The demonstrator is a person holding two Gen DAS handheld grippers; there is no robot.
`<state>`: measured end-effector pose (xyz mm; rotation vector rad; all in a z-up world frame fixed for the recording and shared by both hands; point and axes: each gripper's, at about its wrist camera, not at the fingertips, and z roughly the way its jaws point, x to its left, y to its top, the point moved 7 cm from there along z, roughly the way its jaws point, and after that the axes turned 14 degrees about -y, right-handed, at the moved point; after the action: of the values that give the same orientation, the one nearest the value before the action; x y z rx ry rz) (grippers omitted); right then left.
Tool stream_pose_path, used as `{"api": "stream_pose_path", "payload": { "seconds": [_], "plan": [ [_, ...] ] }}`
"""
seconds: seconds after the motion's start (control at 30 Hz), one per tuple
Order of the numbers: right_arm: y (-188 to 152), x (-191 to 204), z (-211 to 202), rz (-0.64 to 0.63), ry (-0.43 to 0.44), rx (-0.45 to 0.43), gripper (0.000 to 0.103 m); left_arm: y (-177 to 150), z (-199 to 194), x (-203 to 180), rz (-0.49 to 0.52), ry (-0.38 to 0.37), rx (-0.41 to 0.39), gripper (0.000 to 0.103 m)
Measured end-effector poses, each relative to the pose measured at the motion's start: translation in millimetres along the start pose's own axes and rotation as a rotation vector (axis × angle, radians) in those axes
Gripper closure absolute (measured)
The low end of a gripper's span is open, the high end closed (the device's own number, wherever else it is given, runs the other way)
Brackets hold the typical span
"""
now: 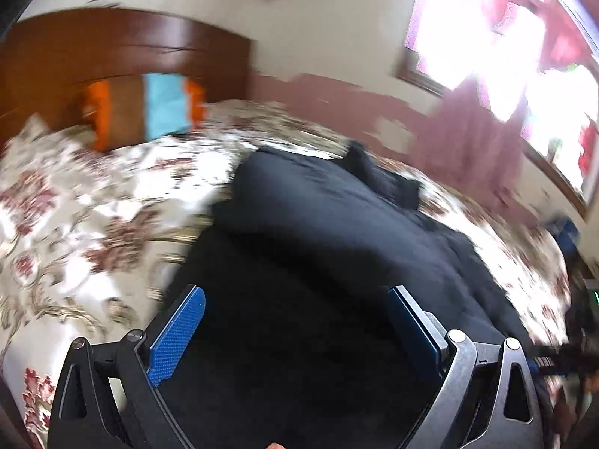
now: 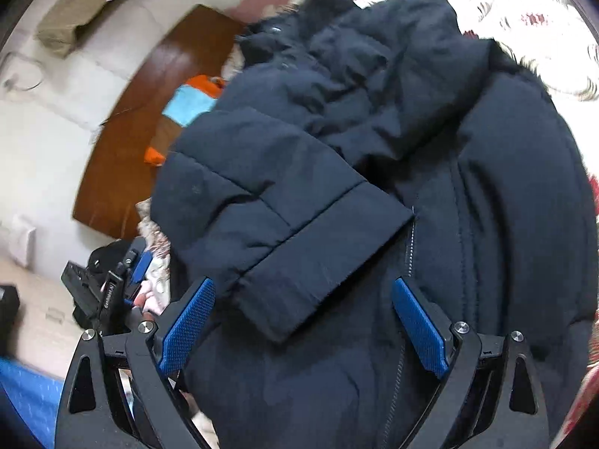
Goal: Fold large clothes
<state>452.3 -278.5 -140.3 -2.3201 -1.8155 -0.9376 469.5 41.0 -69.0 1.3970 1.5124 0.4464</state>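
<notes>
left gripper [image 1: 295, 299]: being held with fingers spread wide, nothing between them, above the dark fabric | right gripper [image 2: 303, 301]: fingers being kept wide apart, nothing gripped, over the sleeve cuff [image 2: 318, 262] | navy padded jacket [image 2: 468, 187]: lying on the floral bedspread [image 1: 93, 205], one sleeve folded across its zipped front | wooden headboard [image 1: 123, 48]: being seen behind, blurred
</notes>
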Motion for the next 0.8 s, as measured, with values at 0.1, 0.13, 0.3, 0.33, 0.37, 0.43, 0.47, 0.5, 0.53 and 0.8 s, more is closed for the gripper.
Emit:
{"api": "stream_pose_path", "payload": {
  "seconds": [0.1, 0.13, 0.3, 0.33, 0.37, 0.43, 0.47, 0.5, 0.53, 0.8],
  "plan": [
    [6, 3, 4, 0.04, -0.001, -0.05, 0.042, -3, 9, 33, -0.104, -0.01, 0.011, 0.005],
    [8, 5, 2, 0.041, -0.003, -0.08, 0.054, -4, 12, 41, -0.131, -0.015, 0.02, 0.005],
    [21, 10, -12, 0.018, -0.064, -0.177, 0.101, -5, 10, 50, -0.131, -0.029, 0.019, 0.005],
    [25, 11, -19, 0.006, -0.069, -0.199, 0.101, -5, 10, 50, -0.122, -0.03, 0.018, 0.005],
    [31, 11, -28, -0.011, -0.082, -0.239, 0.101, -5, 9, 50, -0.115, -0.031, 0.018, 0.005],
    [42, 14, -48, -0.047, -0.107, -0.32, 0.101, -6, 6, 48, -0.104, -0.03, 0.016, 0.005],
    [49, 16, -57, -0.059, -0.128, -0.357, 0.101, -7, 5, 47, -0.101, -0.028, 0.015, 0.005],
    [55, 17, -67, -0.076, -0.159, -0.395, 0.101, -6, 4, 46, -0.098, -0.029, 0.013, 0.005],
    [62, 18, -76, -0.092, -0.197, -0.437, 0.101, -6, 4, 46, -0.097, -0.03, 0.012, 0.005],
    [104, -11, -65, -0.227, -0.528, -0.514, 0.1, 27, 15, 42, -0.069, -0.019, -0.034, 0.005]
  ]
}}
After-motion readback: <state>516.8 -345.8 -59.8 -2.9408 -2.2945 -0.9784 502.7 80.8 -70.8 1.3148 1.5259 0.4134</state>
